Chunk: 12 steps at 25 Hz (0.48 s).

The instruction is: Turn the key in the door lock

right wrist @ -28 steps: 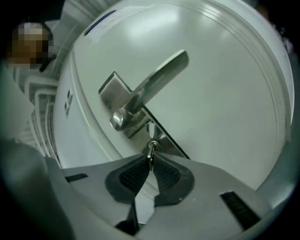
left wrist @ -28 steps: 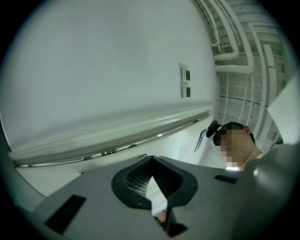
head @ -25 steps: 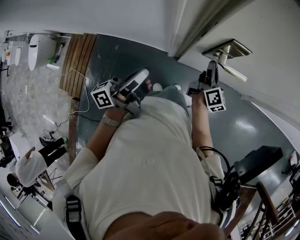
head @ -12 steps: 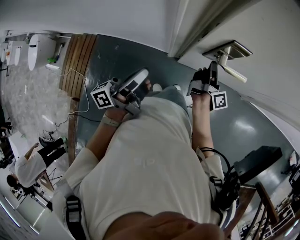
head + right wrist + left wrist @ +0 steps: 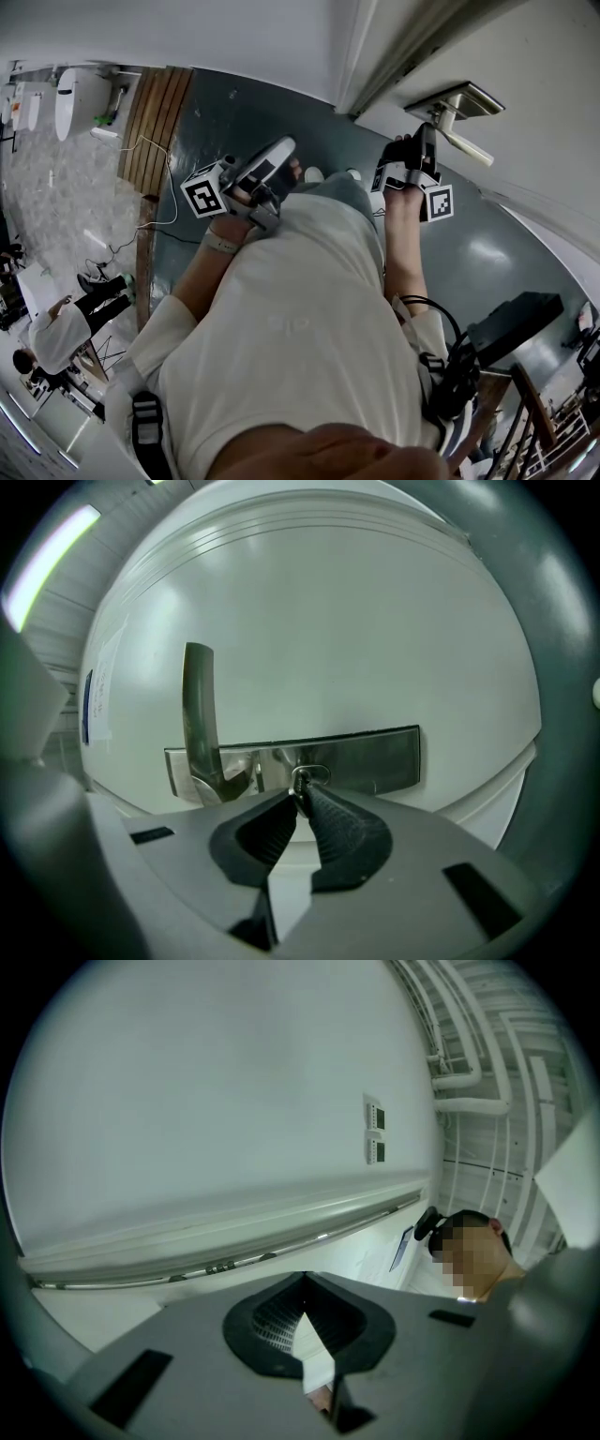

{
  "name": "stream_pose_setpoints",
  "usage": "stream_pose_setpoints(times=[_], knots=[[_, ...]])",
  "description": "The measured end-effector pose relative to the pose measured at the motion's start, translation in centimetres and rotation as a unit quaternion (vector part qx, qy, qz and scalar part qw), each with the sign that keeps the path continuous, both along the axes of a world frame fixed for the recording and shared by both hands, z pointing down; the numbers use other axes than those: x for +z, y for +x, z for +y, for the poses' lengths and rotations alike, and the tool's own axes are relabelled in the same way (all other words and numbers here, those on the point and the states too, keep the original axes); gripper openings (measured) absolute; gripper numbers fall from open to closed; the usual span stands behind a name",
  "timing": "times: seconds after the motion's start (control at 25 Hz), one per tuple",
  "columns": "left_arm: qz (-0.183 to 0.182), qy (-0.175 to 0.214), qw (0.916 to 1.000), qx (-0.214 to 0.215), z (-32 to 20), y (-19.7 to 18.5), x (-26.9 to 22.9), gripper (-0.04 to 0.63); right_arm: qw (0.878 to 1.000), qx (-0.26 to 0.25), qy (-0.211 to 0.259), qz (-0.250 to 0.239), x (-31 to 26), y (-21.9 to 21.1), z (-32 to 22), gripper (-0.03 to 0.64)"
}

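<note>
Brushed-steel lock plate (image 5: 361, 758) on the white door (image 5: 328, 621) carries the small metal key (image 5: 300, 780), pinched by the right tool (image 5: 301, 797) just beside the steel lever handle (image 5: 199, 705). Well apart, the left tool (image 5: 304, 1283) hangs with its jaws together on nothing, facing a bare white wall (image 5: 206, 1101).

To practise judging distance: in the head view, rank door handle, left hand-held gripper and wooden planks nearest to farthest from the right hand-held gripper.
1. Door handle, right beside the right hand-held gripper.
2. Left hand-held gripper, to the left.
3. Wooden planks, far upper left.

R hand-held gripper (image 5: 298, 797) rolled slightly, clamped on key (image 5: 301, 779).
</note>
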<state>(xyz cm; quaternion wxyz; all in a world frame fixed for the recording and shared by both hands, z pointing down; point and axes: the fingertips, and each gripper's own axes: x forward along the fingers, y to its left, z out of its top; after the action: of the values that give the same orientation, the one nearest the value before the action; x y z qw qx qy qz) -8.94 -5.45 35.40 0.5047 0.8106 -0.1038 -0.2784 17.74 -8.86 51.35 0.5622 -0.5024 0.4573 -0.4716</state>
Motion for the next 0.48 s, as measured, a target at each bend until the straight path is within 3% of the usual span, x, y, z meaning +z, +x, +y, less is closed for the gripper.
stream_pose_setpoints(times=[0.24, 0.48], knots=[[0.002, -0.002, 1.0, 0.0, -0.06, -0.01, 0.1, 0.009, 1.0, -0.01, 0.008, 0.005, -0.03, 0.01, -0.04, 0.043], [0.007, -0.006, 1.0, 0.002, -0.15, 0.12, 0.25, 0.009, 0.999, -0.037, 0.028, -0.024, 0.12, -0.33, -0.36, 0.046]])
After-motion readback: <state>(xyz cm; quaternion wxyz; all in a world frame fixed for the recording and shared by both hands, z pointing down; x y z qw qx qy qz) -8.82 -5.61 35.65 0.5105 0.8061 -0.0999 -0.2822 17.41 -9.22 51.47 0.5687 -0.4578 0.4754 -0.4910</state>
